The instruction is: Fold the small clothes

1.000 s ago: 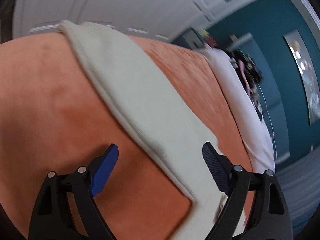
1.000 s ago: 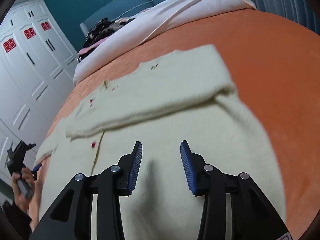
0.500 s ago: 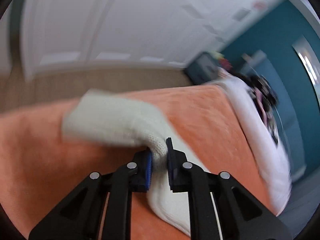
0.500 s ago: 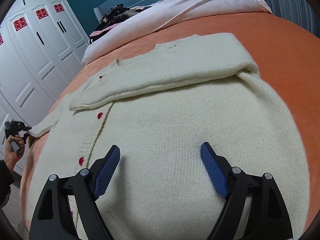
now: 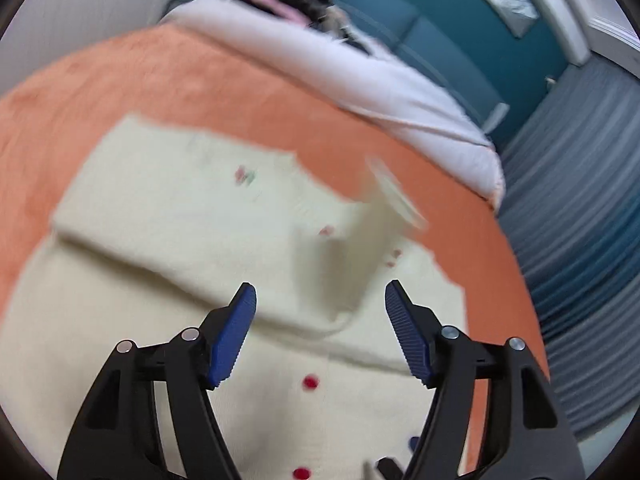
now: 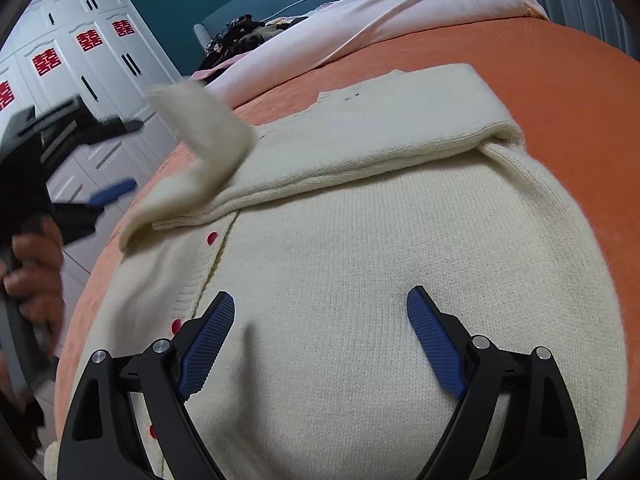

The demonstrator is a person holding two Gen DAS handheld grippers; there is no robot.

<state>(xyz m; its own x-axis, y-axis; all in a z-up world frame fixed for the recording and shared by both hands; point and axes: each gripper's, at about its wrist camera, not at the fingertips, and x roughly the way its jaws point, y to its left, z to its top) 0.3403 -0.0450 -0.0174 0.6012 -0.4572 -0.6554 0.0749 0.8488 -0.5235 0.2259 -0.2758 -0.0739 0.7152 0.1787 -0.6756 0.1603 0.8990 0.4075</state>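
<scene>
The cardigan [image 6: 360, 280], cream knit with red buttons [image 6: 212, 238], lies flat on the orange bedspread [image 6: 560, 100]. It looks soft and light, so it will sag and slide; I judge a sleeve cuff or a hem edge is the best place to pinch it.

At the left in the right wrist view, a hand [image 6: 32, 276] holds the left gripper [image 6: 116, 160] beside the bed, pointing across the garment. Its jaws have just been opening; the left sleeve [image 6: 200, 140], blurred, hangs in the air apart from them, not yet landed on the chest.

In the middle, the other sleeve [image 6: 400, 128] is already folded across the chest.

The right gripper [image 6: 320, 332] hovers above the lower body of the cardigan, tilted down, jaws spread wide, having just opened further, with nothing pinched between them.
</scene>
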